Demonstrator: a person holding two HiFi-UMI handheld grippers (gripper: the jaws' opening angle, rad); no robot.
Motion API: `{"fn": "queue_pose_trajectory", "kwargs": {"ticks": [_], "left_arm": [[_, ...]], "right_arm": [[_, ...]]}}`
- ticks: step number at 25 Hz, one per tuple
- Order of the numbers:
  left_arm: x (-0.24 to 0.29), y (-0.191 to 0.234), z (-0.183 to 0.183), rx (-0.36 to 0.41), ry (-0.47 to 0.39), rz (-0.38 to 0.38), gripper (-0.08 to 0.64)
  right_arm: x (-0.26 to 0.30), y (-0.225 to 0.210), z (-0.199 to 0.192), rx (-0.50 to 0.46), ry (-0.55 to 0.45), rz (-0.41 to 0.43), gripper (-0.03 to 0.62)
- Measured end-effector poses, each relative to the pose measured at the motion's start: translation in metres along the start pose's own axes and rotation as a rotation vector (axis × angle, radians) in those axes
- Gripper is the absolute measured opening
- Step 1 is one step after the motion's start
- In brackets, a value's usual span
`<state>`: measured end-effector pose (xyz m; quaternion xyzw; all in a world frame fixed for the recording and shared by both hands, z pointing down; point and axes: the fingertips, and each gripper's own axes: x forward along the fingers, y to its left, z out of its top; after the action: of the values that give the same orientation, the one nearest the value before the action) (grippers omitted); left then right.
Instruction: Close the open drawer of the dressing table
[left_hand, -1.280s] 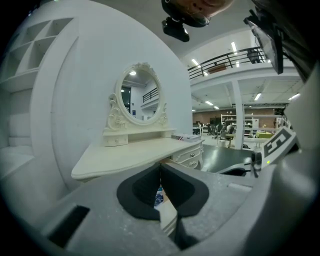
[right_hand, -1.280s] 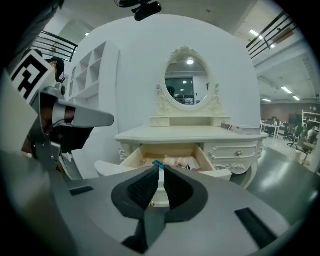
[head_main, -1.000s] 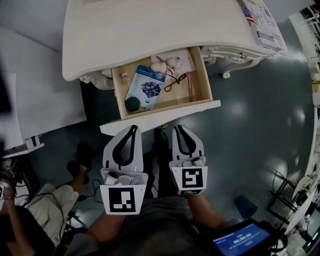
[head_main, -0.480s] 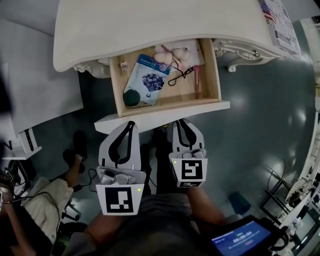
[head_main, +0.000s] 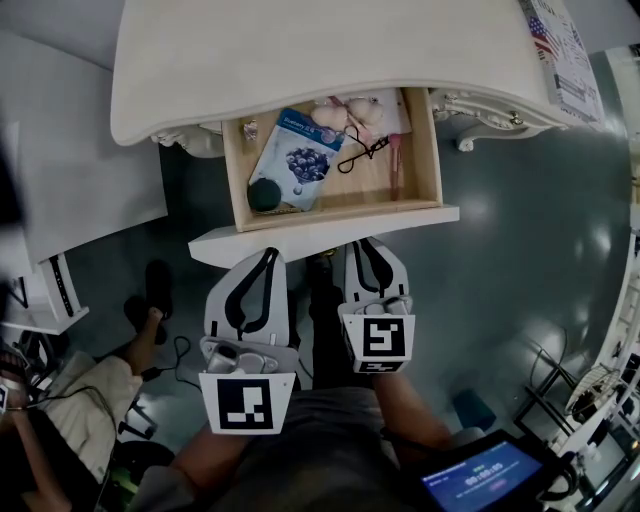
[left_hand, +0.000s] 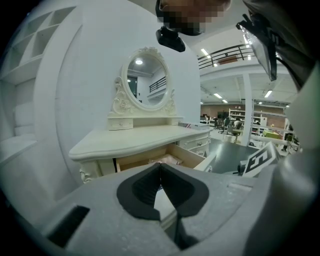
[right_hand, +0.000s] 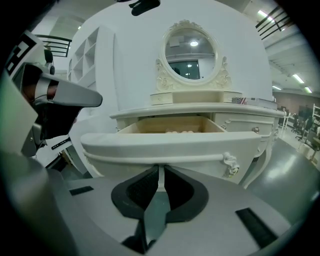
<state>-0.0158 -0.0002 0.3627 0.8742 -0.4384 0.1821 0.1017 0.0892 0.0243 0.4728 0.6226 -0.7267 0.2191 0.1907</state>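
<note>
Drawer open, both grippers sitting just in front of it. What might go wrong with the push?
The right gripper and left gripper are both shut, so only narrow tips would meet the curved drawer front; they might slip. The pink puffs piled at the drawer's back could catch under the tabletop.

Left gripper (head_main: 268, 256) at 7 o'clock, right gripper (head_main: 366, 244) at 6, side by side, tips pointing to 12. Jaws pressed together on both, nothing between. Forearms (head_main: 412, 422) trailing back toward 6.
</note>
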Motion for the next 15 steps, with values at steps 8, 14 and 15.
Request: {"fn": "queue_pose_trajectory", "kwargs": {"ticks": [8,14,15], "left_arm": [[0.005,-0.001,0.001,0.017,0.014,0.003,0.015],[0.01,0.005,0.004,0.014,0.013,0.023,0.015],[0.01,0.007,0.004,0.016,0.015,0.025,0.015]], "right_arm": [[0.008,-0.003,0.006,-0.005,0.0,0.009,0.017],[0.015,-0.006,0.01,-0.011,0.002,0.018,0.017],[0.016,-0.006,0.011,-0.013,0.003,0.018,0.017]]}}
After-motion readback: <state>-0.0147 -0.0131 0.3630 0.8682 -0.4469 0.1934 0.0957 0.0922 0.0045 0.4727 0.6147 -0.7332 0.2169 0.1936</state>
